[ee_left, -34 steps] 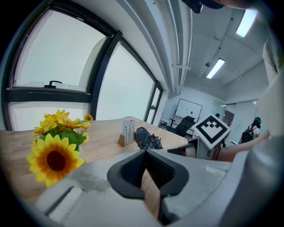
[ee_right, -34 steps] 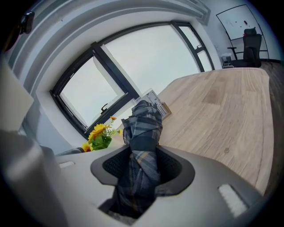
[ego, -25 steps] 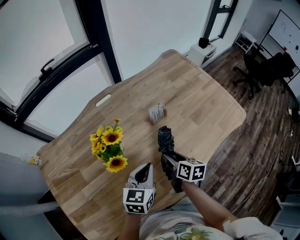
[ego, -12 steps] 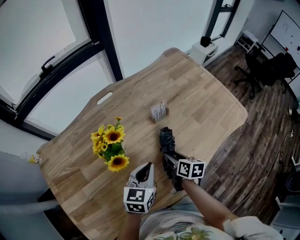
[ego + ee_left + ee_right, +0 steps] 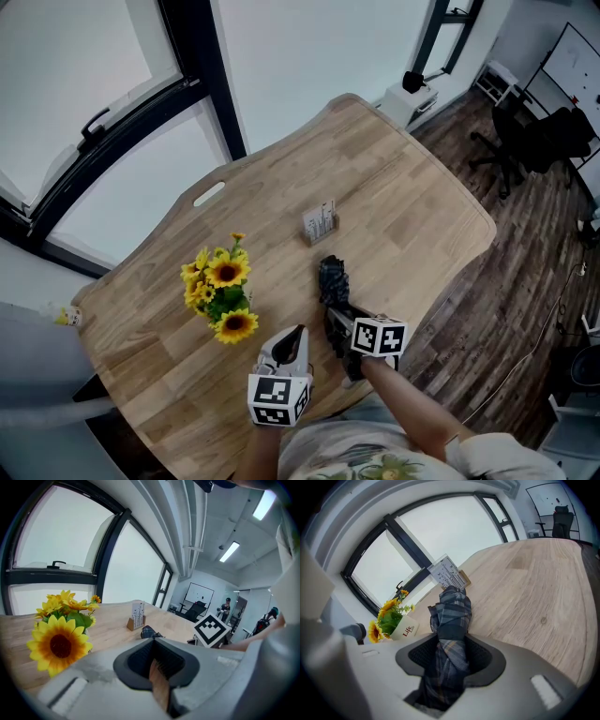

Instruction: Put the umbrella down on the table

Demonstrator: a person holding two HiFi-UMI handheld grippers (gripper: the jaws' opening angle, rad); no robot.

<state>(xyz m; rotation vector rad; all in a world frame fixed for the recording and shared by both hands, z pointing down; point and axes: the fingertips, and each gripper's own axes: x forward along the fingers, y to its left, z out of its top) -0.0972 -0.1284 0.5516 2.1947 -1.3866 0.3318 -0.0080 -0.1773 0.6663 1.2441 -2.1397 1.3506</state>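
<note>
A folded dark plaid umbrella (image 5: 332, 279) sticks out forward from my right gripper (image 5: 339, 323), which is shut on its rear part low over the wooden table (image 5: 403, 202). In the right gripper view the umbrella (image 5: 451, 613) fills the space between the jaws of the right gripper (image 5: 451, 656), its tip toward the card holder. In the left gripper view the umbrella's tip (image 5: 149, 632) shows just above the table. My left gripper (image 5: 292, 339) hovers near the front edge, left of the right one; the left gripper (image 5: 157, 667) has its jaws together with nothing in them.
A white mug of sunflowers (image 5: 220, 295) stands left of both grippers, and its mug (image 5: 405, 627) shows in the right gripper view. A small card holder (image 5: 319, 223) sits ahead of the umbrella's tip. Large windows lie beyond the table; office chairs (image 5: 534, 136) stand far right.
My right gripper has sunk a little toward the table with the umbrella still held. The left gripper has stayed where it was.
</note>
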